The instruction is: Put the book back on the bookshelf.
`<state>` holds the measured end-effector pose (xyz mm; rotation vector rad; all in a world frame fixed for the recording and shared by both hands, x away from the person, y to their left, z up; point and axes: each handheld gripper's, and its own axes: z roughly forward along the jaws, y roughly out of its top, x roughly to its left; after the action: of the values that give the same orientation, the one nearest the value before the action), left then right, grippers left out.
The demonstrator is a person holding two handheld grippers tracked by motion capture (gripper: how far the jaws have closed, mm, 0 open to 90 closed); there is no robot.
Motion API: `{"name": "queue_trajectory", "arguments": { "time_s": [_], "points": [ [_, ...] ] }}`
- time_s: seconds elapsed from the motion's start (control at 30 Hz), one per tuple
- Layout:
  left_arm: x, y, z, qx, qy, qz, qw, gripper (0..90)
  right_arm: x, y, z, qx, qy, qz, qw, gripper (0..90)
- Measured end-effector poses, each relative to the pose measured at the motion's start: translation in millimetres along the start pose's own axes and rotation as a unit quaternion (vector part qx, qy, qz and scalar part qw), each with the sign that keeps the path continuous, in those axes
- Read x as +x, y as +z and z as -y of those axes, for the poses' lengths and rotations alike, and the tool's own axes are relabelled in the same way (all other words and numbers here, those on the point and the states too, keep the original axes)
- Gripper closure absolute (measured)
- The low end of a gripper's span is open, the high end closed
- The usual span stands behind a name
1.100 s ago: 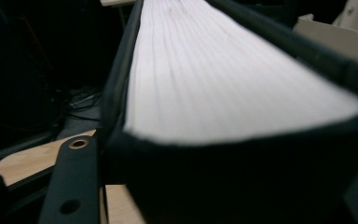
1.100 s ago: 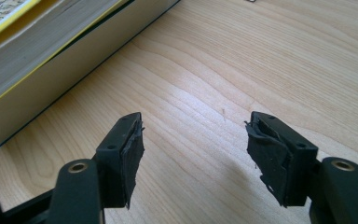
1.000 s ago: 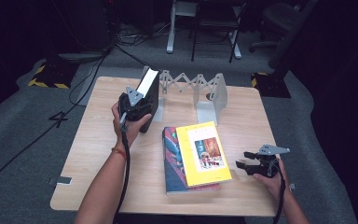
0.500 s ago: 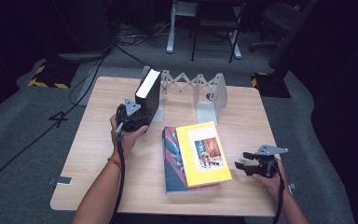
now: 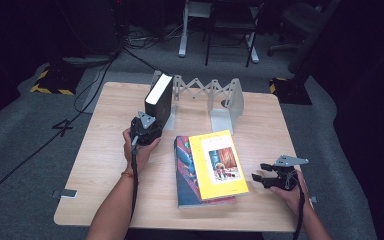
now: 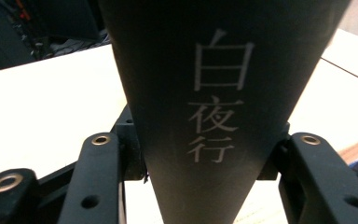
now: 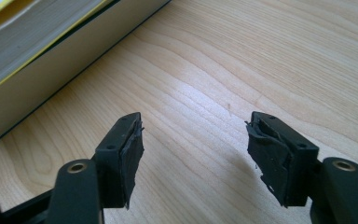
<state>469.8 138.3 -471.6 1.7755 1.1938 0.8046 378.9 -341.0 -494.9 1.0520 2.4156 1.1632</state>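
Note:
A black book (image 5: 159,97) with a white-lettered spine (image 6: 205,116) stands upright at the left end of the grey folding book rack (image 5: 205,92). My left gripper (image 5: 147,127) grips its lower spine from the near side. Its jaws have just been closing, and they press on both covers of the book between them (image 6: 205,140). A yellow book (image 5: 217,162) lies flat on a blue and red book (image 5: 185,175) in the middle of the table. My right gripper (image 5: 260,177) rests open just right of that stack, with only bare wood between its pads (image 7: 196,140).
The wooden table (image 5: 105,150) has free surface at the left and at the far right. The page edges of the stacked books (image 7: 37,51) run along the upper left of the right gripper view. Chairs and cables stand on the floor beyond the table.
My left hand has sunk with the black book, bringing it down to the table by the rack's left end. My right gripper has kept still.

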Motion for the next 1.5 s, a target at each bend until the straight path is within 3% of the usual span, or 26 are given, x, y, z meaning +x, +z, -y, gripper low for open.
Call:
{"name": "queue_trajectory", "arguments": {
  "time_s": [0.2,0.33,0.7,0.97,1.17,1.5],
  "points": [
    [-3.9,5.1,-5.7,0.011,-0.011,-0.018,0.9997,52.2,0.1,0.0,-0.3,-0.001,-0.003,0.001,1.0,36.1],
    [-7.2,12.6,-11.3,0.016,-0.034,-0.035,0.9987,52.4,0.2,-0.5,-0.3,-0.001,-0.002,0.0,1.0,36.1],
    [-7.4,26.5,-19.8,0.018,-0.07,-0.059,0.9956,52.5,0.1,-0.5,-0.1,-0.001,-0.004,0.0,1.0,36.1],
    [-10.6,35.1,-25.4,0.024,-0.071,-0.074,0.9945,52.5,-2.6,-1.1,1.2,-0.002,0.0,0.001,1.0,36.1],
    [-11.1,39.8,-30.3,0.031,-0.087,-0.075,0.9929,52.0,-1.3,-0.1,0.7,0.001,-0.002,0.0,1.0,36.1],
    [-10.0,43.2,-37.3,0.036,-0.097,-0.076,0.9917,50.8,-1.5,0.1,0.9,0.001,-0.004,0.0,1.0,36.1]
  ]
}}
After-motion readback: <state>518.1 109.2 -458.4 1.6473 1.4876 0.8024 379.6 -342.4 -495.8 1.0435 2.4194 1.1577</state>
